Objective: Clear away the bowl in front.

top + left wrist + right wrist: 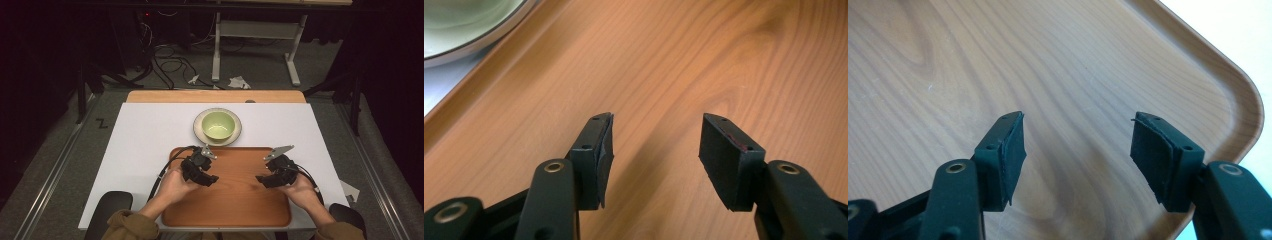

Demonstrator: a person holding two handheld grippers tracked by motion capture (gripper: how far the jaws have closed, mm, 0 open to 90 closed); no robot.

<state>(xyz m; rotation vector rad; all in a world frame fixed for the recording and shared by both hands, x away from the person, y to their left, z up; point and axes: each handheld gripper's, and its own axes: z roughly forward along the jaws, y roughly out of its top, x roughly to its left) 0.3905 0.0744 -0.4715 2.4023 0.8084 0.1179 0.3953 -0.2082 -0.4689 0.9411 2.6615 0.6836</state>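
Wooden tray, rounded corners, smooth grain

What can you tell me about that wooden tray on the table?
The tray looks like wood, orange-brown with clear grain, rectangular with rounded corners and a low raised rim. It lies flat on the white table top, near the person's edge. Nothing rests on it; both tools are above it with jaws open. The plate holding a green bowl sits just beyond its far rim.
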